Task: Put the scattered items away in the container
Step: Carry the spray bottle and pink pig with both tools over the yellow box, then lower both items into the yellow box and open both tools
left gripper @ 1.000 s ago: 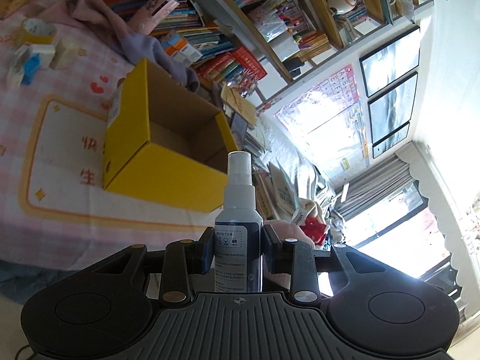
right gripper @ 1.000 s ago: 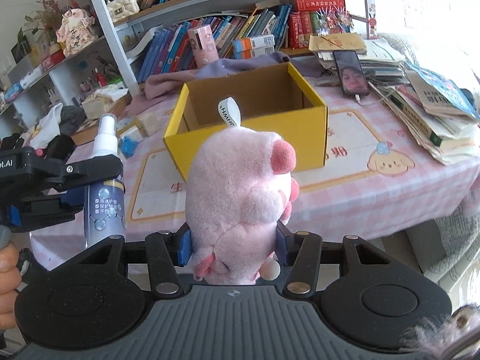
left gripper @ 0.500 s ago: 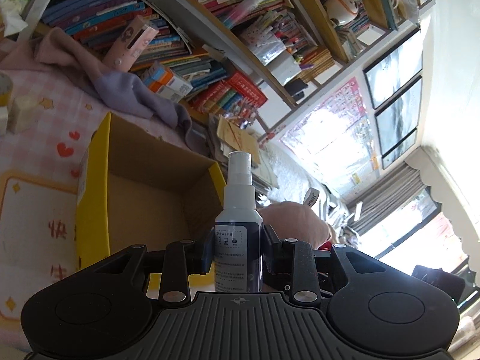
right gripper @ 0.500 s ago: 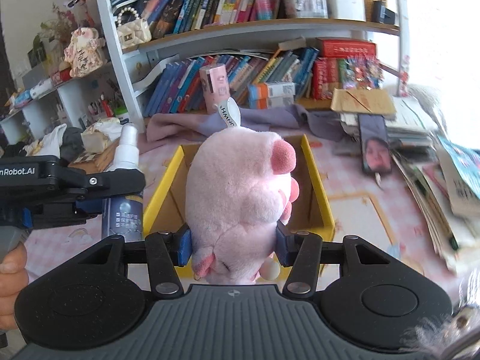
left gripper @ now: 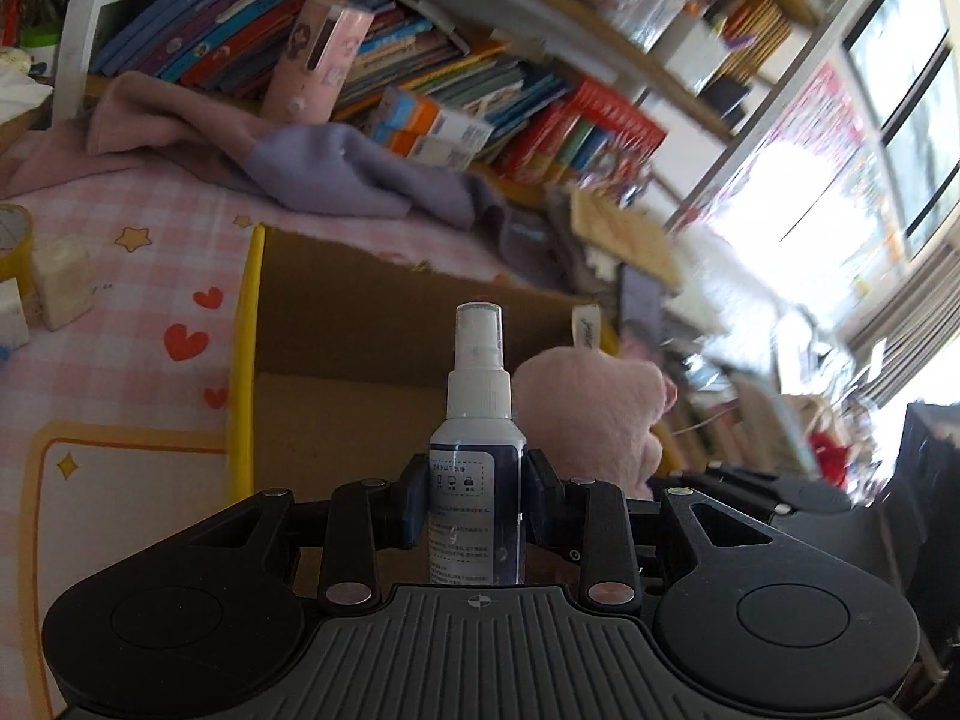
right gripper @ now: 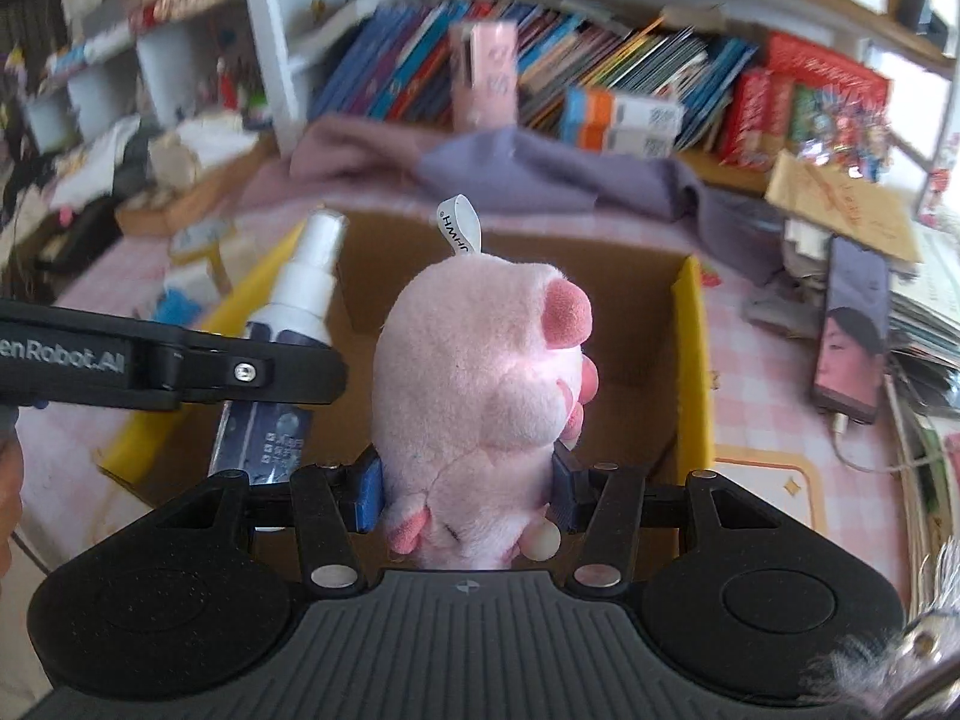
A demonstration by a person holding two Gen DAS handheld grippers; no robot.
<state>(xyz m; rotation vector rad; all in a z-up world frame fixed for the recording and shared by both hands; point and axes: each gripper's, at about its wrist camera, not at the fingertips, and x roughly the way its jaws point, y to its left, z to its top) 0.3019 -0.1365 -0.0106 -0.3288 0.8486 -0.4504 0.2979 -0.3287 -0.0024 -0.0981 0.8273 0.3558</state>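
The left gripper (left gripper: 477,504) is clamped on a spray bottle (left gripper: 477,450), upright between its fingers, and holds it over the open yellow cardboard box (left gripper: 243,372) that sits on the pink checked tablecloth (left gripper: 138,276). The right gripper (right gripper: 468,489) squeezes a pink plush toy (right gripper: 480,384) by its lower body, the toy's white tag (right gripper: 462,228) sticking up, and it hangs above the same box's opening (right gripper: 693,360), just beside the bottle (right gripper: 300,306). Both views are blurred, so whether either item already dips below the rim is hard to tell; a phone (right gripper: 852,336) lies on the cloth right of the box.
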